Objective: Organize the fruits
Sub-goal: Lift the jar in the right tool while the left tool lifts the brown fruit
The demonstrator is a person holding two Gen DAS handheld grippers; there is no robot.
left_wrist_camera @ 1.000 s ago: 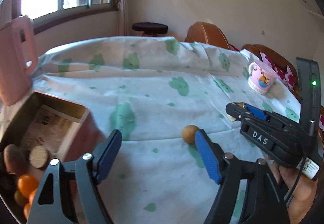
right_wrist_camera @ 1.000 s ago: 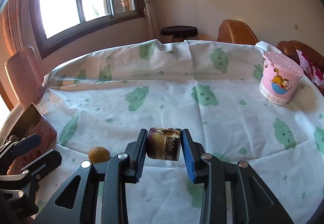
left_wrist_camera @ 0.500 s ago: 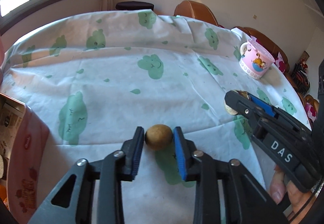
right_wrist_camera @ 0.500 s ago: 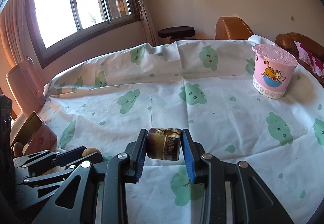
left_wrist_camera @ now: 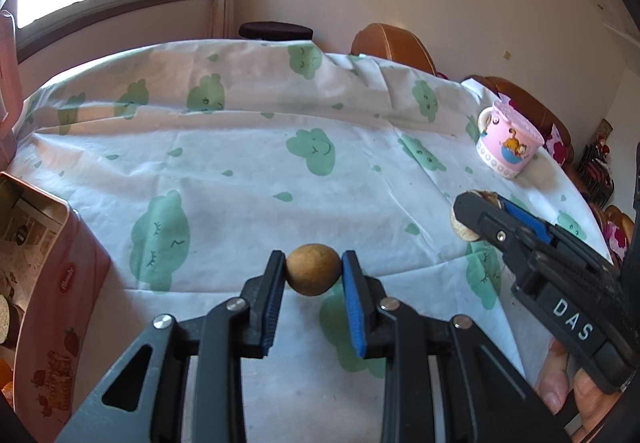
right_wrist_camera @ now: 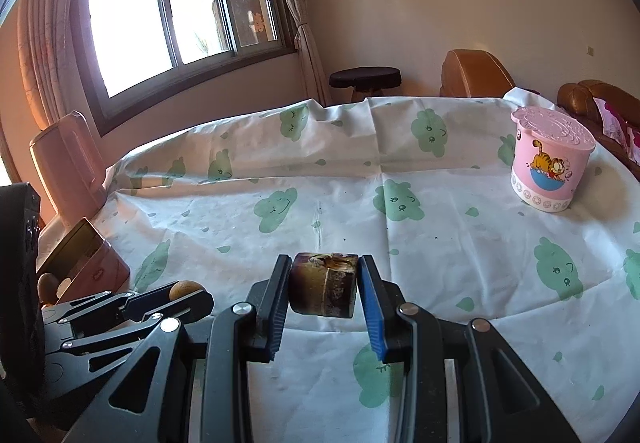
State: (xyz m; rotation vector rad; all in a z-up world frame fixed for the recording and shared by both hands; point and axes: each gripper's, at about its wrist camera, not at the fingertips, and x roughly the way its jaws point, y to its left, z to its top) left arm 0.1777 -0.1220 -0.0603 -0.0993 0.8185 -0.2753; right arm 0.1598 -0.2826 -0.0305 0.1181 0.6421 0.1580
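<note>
**Both grippers loaded: round fruit left, cut fruit piece right**

Left wrist view: left gripper (left_wrist_camera: 313, 277) has just closed on a small round brown fruit (left_wrist_camera: 312, 270), longan-like; pads pinch it across its widest part, at or just above the cloth-covered bench (left_wrist_camera: 248, 179). Looks light, firm-skinned, smooth, so prone to roll or squirt out if squeezed off-centre. The mid-line hold is the right spot. Pink tin box (left_wrist_camera: 60, 283) at left already holds fruit, likely the drop target.

Right wrist view: right gripper (right_wrist_camera: 324, 289) is clamped on a dark brown cylindrical fruit piece (right_wrist_camera: 323, 290), pads on its curved sides, clear of the bench. Flat ends and a stiff look suggest a stable hold; surface looks glossy, maybe sticky. Pink lidded cup (right_wrist_camera: 550, 163) stands well apart, far right.
</note>
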